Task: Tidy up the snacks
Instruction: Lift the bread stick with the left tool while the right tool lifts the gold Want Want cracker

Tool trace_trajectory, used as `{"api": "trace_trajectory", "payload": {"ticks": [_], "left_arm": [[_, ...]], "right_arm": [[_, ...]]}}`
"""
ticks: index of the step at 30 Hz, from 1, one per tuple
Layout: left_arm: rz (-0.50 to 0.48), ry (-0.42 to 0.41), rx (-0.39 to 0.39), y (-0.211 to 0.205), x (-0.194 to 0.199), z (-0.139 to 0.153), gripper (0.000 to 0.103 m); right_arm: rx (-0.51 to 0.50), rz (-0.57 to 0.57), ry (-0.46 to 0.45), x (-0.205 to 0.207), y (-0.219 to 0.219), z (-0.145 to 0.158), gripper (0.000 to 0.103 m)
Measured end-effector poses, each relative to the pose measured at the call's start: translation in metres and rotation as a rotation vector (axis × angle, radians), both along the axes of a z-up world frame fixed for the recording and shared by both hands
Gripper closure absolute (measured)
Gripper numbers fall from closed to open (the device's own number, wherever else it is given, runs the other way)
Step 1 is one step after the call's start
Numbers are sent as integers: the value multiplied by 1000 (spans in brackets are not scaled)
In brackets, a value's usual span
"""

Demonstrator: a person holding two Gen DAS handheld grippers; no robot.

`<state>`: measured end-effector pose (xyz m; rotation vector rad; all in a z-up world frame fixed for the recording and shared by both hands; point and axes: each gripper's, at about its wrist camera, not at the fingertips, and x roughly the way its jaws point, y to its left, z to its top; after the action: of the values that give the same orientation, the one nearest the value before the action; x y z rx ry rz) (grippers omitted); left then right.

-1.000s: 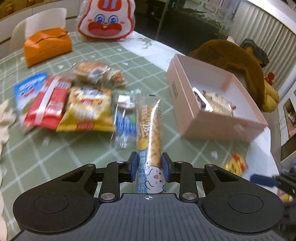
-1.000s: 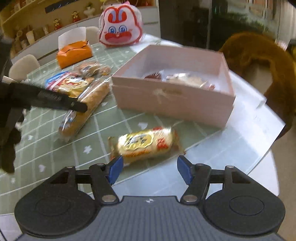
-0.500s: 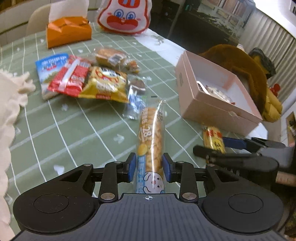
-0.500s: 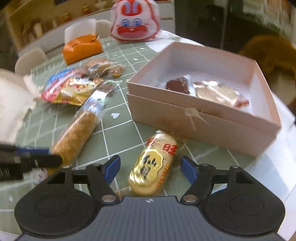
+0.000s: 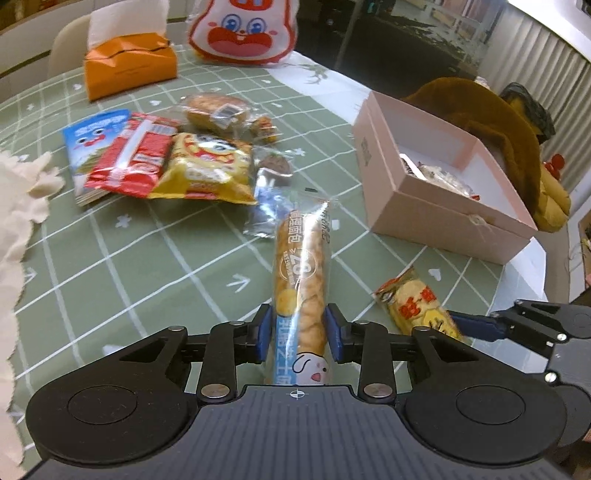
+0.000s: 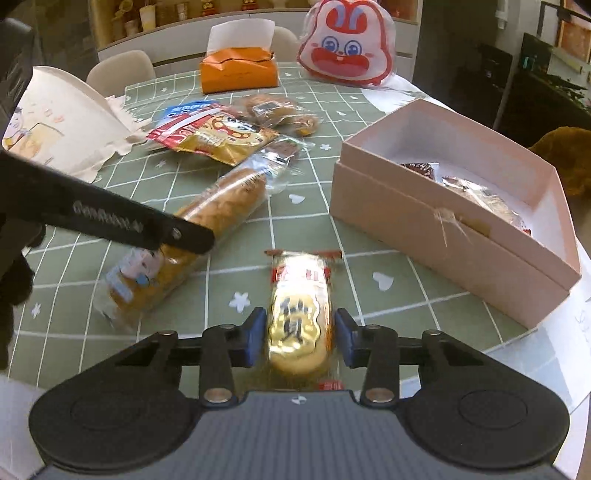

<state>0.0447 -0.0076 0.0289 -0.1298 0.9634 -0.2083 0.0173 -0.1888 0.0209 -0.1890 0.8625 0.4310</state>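
My left gripper (image 5: pixel 298 332) is shut on a long bread stick pack (image 5: pixel 301 273), which lies along the green checked tablecloth; it also shows in the right wrist view (image 6: pixel 207 236). My right gripper (image 6: pixel 300 338) has its jaws closed around a gold and red snack pack (image 6: pixel 301 306), touching its sides; that pack shows in the left wrist view (image 5: pixel 413 306) too. An open pink box (image 6: pixel 443 225) holding a few wrapped snacks stands to the right (image 5: pixel 436 192).
A pile of snack bags (image 5: pixel 166 162) lies at the far left of the table. An orange tissue box (image 5: pixel 129 66) and a rabbit-face bag (image 5: pixel 240 33) stand at the back. A brown plush (image 5: pixel 491 118) sits behind the box. The table edge is near right.
The right gripper has moved up over the gold snack pack and closed its jaws onto it. The left gripper has kept hold of the bread stick pack and pulled back slightly.
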Motion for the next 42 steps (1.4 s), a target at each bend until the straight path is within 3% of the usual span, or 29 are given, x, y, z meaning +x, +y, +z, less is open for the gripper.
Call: {"api": "trace_trajectory", "payload": {"ticks": [2, 6, 14, 19, 24, 29, 32, 35, 40, 42], "left_arm": [[7, 8, 16, 3, -7, 1, 68], [11, 18, 18, 7, -16, 1, 68], [24, 21, 9, 6, -4, -7, 64], [28, 12, 6, 7, -6, -5, 67], [46, 17, 9, 15, -16, -4, 67], [64, 16, -4, 20, -22, -5, 67], [71, 17, -10, 20, -23, -5, 67], [64, 20, -13, 19, -22, -4, 67], [49, 26, -12, 15, -20, -4, 67], [38, 28, -11, 12, -19, -4, 67]], "right_arm": [[3, 2, 2, -3, -4, 0, 61], [1, -26, 0, -6, -11, -2, 36], [17, -81, -20, -5, -14, -9, 22], [17, -104, 0, -2, -8, -13, 1], [1, -156, 14, 1, -3, -14, 0], [15, -79, 28, 10, 1, -6, 11], [-2, -83, -29, 14, 7, 0, 12], [6, -92, -37, 25, 11, 3, 21], [25, -100, 16, 36, 11, 2, 62], [16, -104, 10, 32, 8, 3, 62]]}}
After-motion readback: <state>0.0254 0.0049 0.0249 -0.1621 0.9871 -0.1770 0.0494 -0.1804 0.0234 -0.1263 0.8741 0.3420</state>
